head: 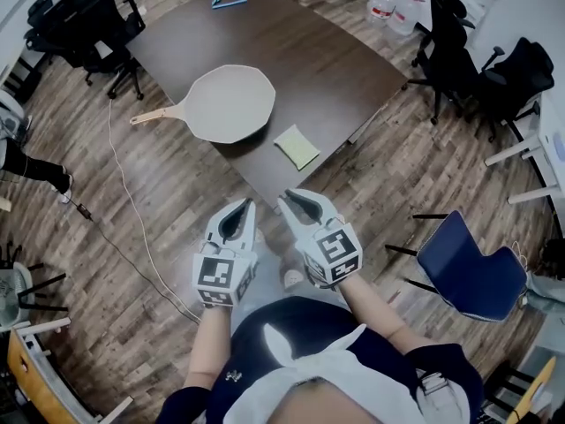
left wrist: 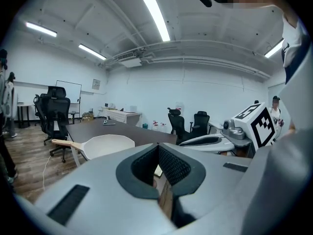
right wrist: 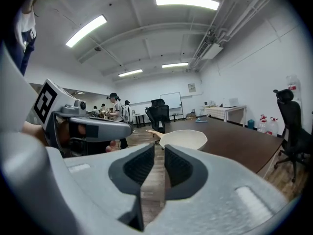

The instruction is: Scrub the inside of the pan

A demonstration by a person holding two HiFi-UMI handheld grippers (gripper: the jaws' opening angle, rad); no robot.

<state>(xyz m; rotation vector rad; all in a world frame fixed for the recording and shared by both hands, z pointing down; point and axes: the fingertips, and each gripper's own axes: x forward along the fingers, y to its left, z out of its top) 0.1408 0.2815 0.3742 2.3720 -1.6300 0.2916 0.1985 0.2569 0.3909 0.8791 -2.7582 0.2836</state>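
Observation:
A cream pan point(head: 231, 102) with a wooden handle point(head: 154, 115) lies on the dark brown table point(head: 335, 69), handle pointing left. A yellow sponge point(head: 297, 146) lies flat on the table, just right of the pan near the front corner. Both grippers hang in front of the person, short of the table and over the wood floor. My left gripper point(head: 250, 203) has its pads together, with nothing in them. My right gripper point(head: 284, 199) shows a narrow gap between its pads, which hold nothing. The pan also shows ahead in the left gripper view point(left wrist: 105, 145) and in the right gripper view point(right wrist: 183, 140).
Black office chairs stand at the table's left point(head: 97, 29) and right point(head: 459, 56). A blue chair point(head: 468, 268) is on the floor to the right. A cable point(head: 132, 219) runs across the floor at the left. A blue tool point(head: 225, 0) lies at the table's far end.

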